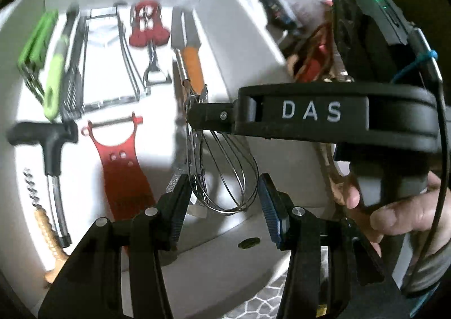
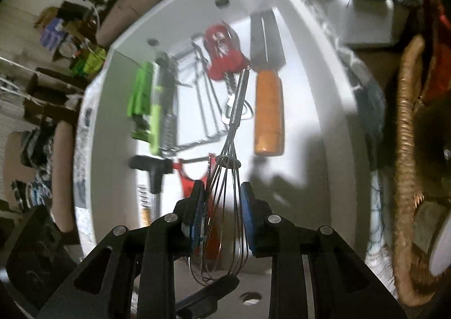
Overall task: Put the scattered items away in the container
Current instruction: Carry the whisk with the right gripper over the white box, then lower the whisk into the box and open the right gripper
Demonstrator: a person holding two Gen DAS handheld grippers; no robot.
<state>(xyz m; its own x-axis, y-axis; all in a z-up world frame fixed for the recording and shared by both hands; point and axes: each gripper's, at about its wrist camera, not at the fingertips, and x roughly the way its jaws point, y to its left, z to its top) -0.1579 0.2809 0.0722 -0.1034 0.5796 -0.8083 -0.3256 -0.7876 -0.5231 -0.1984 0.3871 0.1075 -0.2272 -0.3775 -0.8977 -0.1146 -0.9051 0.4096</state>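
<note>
A wire whisk (image 2: 225, 178) hangs over the white bin (image 2: 310, 70), its loops between my right gripper's (image 2: 222, 200) blue pads, which are shut on it. In the left wrist view the whisk (image 1: 222, 172) hangs below the right gripper's body (image 1: 310, 113), which comes in from the right. My left gripper (image 1: 222, 200) is open and empty, its fingers on either side of the whisk's loops, just above the bin's near wall (image 1: 225, 234). Inside the bin lie a red peeler (image 1: 121, 166), a black-handled corkscrew (image 1: 48, 144) and an orange-handled spatula (image 1: 191, 59).
The bin also holds green-handled tools (image 1: 48, 59), a red can opener (image 1: 149, 25) and a wire rack (image 1: 110, 59). A wicker basket (image 2: 406, 149) stands right of the bin. Cluttered items (image 1: 296, 8) lie beyond the bin's right wall.
</note>
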